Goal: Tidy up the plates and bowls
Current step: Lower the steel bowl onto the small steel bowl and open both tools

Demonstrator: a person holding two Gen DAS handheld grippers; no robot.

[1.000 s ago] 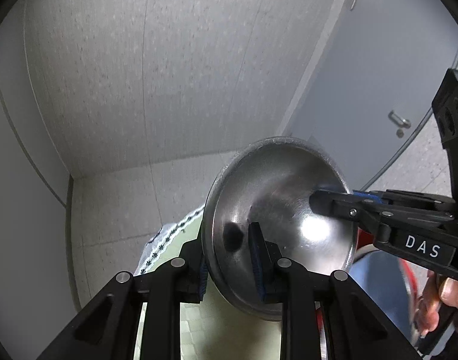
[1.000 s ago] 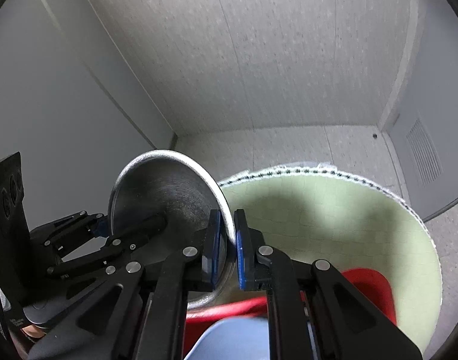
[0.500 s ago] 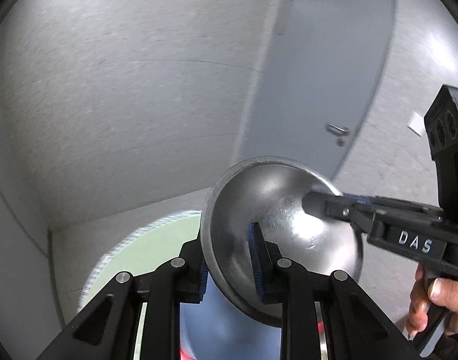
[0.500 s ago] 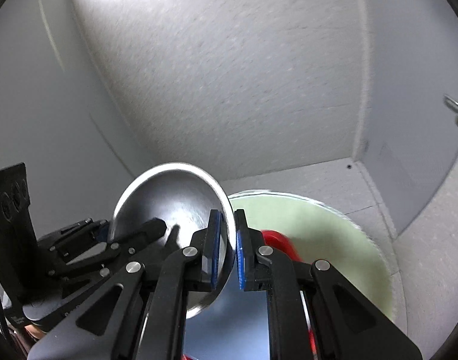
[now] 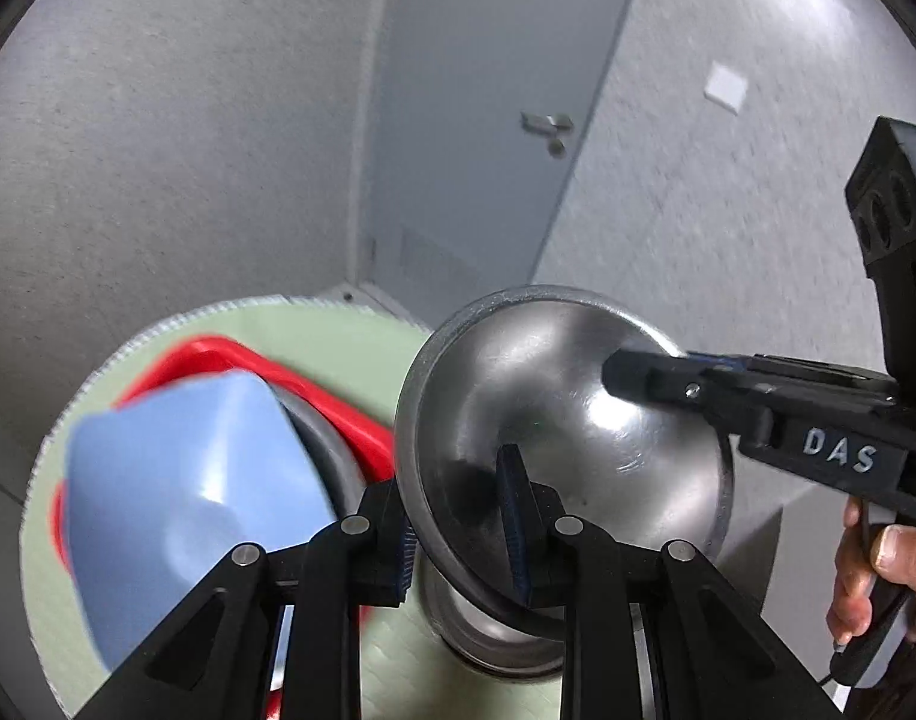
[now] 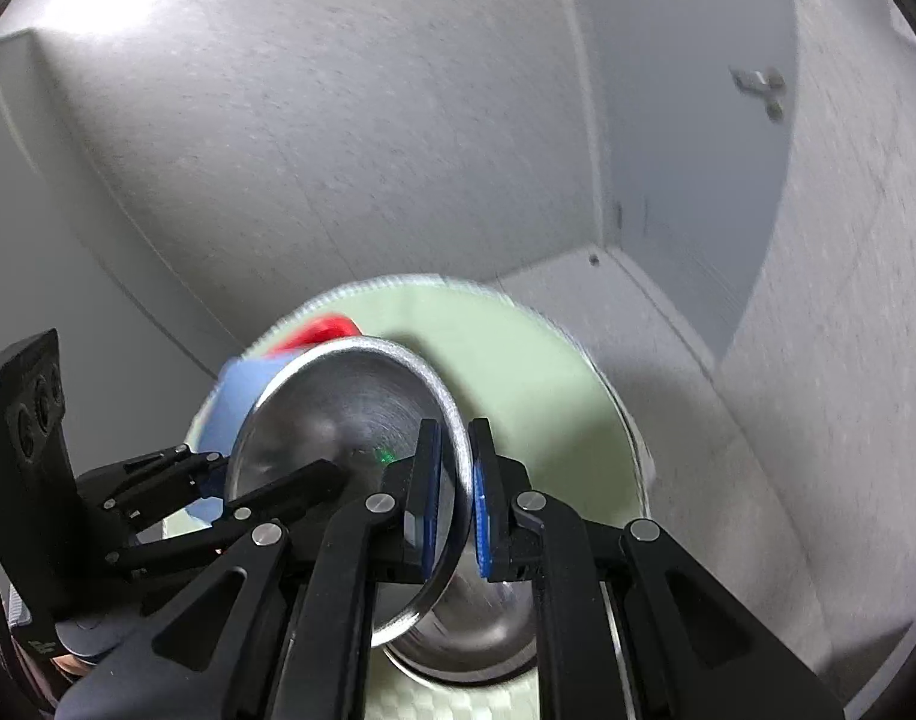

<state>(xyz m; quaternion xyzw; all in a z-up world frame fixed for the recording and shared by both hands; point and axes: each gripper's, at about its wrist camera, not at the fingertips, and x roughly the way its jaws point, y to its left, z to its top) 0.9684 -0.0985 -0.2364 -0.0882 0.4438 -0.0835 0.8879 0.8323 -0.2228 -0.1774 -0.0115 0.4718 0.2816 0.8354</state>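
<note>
Steel bowl [image 5: 577, 438], shiny and round, hangs tilted above my round pale-green surface [image 5: 362, 342], pinched at two spots on its rim. My left gripper [image 5: 458, 534] is clamped on the lower rim, one blue pad inside the bowl and one behind it. My right gripper [image 6: 455, 498] is clamped on the opposite edge, the rim sandwiched between its blue pads.

The left wrist view shows what the right barely catches: a pale blue plastic bowl [image 5: 194, 498] tipped on its side in a red tray [image 5: 314, 384], with a grey rim peeking from behind it. It also shows my right hand [image 5: 883, 576] on the gripper's handle. From the right wrist view I see only a corner of that blue bowl [image 6: 248, 384] and a sliver of red.

Directly beneath the held bowl sits a second steel bowl [image 6: 469, 642], upright on the surface, visible in both views. So I count two steel bowls, one blue bowl, one tray.
</note>
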